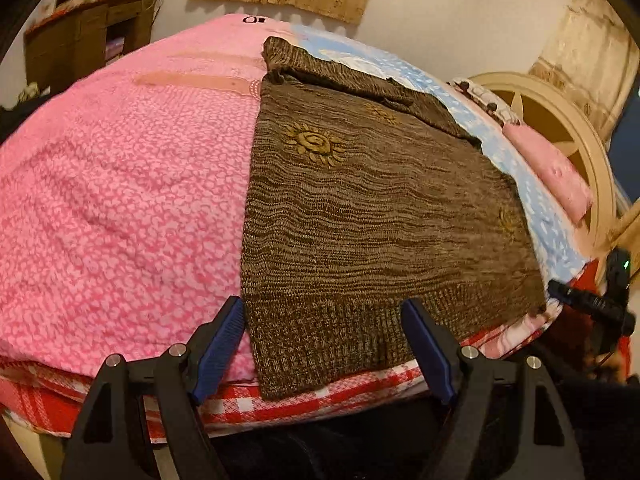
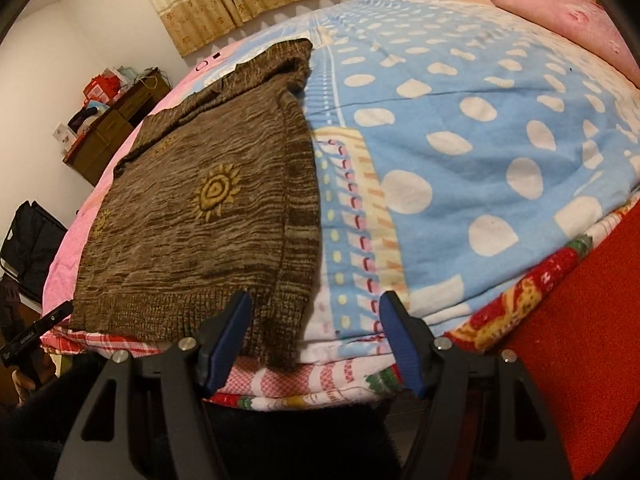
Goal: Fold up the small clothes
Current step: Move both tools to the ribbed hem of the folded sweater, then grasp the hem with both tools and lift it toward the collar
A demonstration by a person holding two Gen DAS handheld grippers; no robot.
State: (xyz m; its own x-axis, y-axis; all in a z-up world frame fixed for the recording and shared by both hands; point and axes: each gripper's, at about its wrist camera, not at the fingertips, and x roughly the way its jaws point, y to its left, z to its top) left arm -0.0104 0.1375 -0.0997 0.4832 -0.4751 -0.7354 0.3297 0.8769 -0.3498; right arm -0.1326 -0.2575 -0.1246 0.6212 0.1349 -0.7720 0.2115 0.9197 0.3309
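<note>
A brown knitted sweater (image 1: 360, 208) with yellow sun motifs lies flat on the bed, its ribbed hem at the near edge. In the left wrist view my left gripper (image 1: 324, 314) is open over the hem's left corner, and its blue pads (image 1: 224, 340) do not press the knit. The right wrist view shows the same sweater (image 2: 200, 208) at left. My right gripper (image 2: 315, 306) is open above the hem's right corner, half over sweater and half over blanket. Each gripper also appears at the other view's edge: the right gripper (image 1: 592, 304) and the left gripper (image 2: 36, 328).
The sweater straddles a pink quilt (image 1: 120, 184) and a blue dotted blanket (image 2: 480, 140). A pink pillow (image 1: 552, 172) lies by the cream headboard (image 1: 560, 120). A wooden cabinet (image 1: 84, 40) stands against the far wall. Red-checked sheet (image 1: 280, 400) hangs at the near bed edge.
</note>
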